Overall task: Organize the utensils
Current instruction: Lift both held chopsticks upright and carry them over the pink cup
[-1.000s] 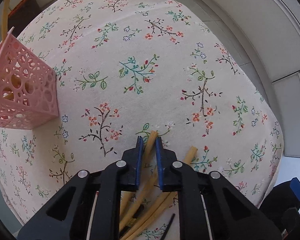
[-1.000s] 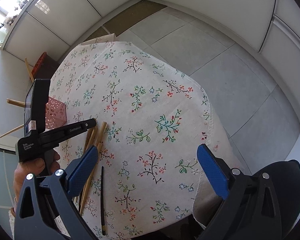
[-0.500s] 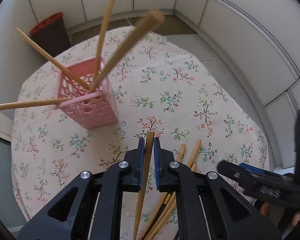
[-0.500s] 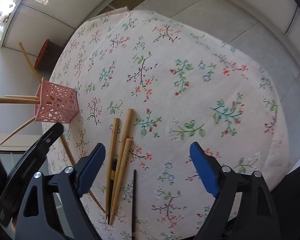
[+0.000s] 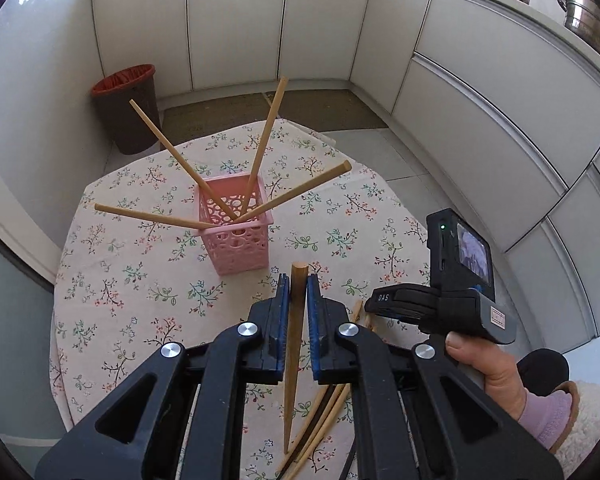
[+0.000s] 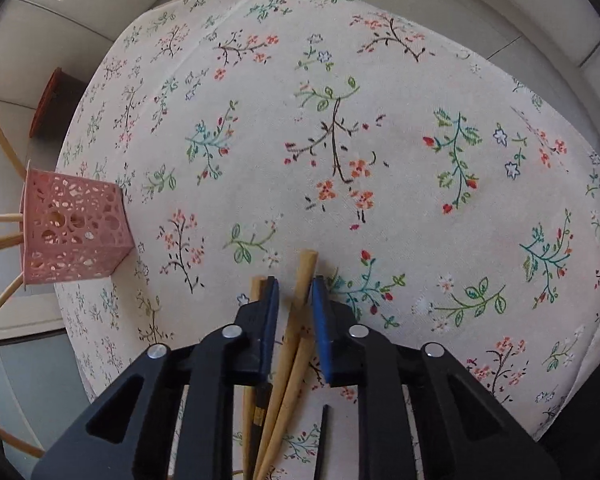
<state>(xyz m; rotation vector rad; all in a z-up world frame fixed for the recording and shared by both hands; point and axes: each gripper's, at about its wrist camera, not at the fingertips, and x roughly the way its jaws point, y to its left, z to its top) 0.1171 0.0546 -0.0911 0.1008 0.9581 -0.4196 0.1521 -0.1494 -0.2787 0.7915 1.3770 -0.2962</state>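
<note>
My left gripper is shut on a wooden chopstick, held up off the table with its thick end forward. Ahead of it stands the pink lattice holder with several chopsticks fanned out in it. My right gripper is low over a bunch of loose chopsticks. Its jaws are closing, and their pads sit tight around one wooden chopstick that lies on the cloth. A thin black chopstick lies just right of the bunch. The holder is far to the left in this view.
The round table wears a floral cloth. A person's hand holds the right gripper's handle at the table's right edge. A dark bin stands on the floor behind the table, with white cabinets all around.
My left gripper has risen and tipped up with the chopstick, so the holder is now ahead of it. My right gripper has come down over the loose chopsticks and closed from wide open.
</note>
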